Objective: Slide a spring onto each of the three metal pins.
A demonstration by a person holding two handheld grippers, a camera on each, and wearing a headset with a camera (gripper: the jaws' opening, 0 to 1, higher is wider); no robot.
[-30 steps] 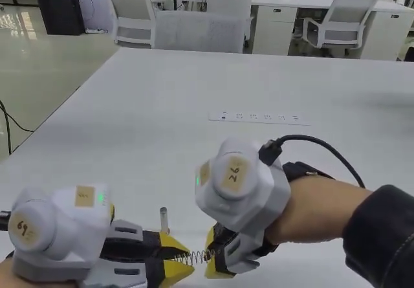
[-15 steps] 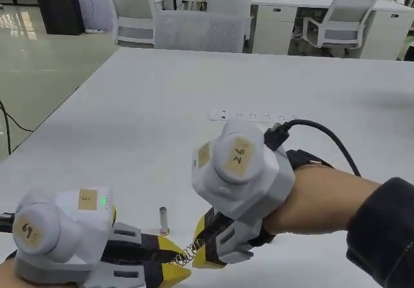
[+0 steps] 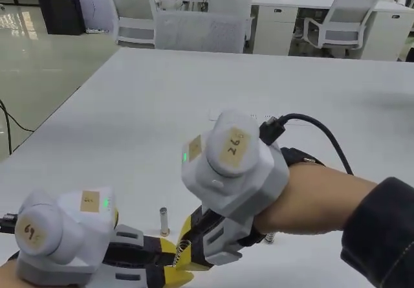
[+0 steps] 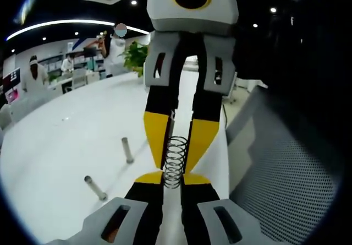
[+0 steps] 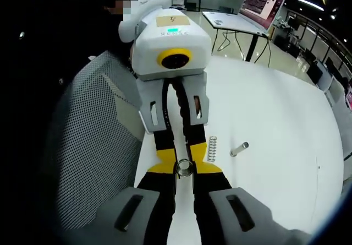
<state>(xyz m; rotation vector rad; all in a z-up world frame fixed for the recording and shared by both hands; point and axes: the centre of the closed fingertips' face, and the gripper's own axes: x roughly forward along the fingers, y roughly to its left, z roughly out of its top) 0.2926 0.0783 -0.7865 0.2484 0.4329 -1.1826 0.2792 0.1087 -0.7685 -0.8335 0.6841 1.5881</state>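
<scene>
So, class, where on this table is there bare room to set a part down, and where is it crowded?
Free: the table stretch from the upright pin to the far edge by the chairs. Crowded: the near edge, where left gripper and right gripper meet on the spring.

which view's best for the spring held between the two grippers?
Left gripper view: the spring is side-on, its coils clear, between the yellow fingers. The right gripper view shows the spring end-on, just a ring. The head view shows a few coils of the spring at the fingertips, the rest hidden.
</scene>
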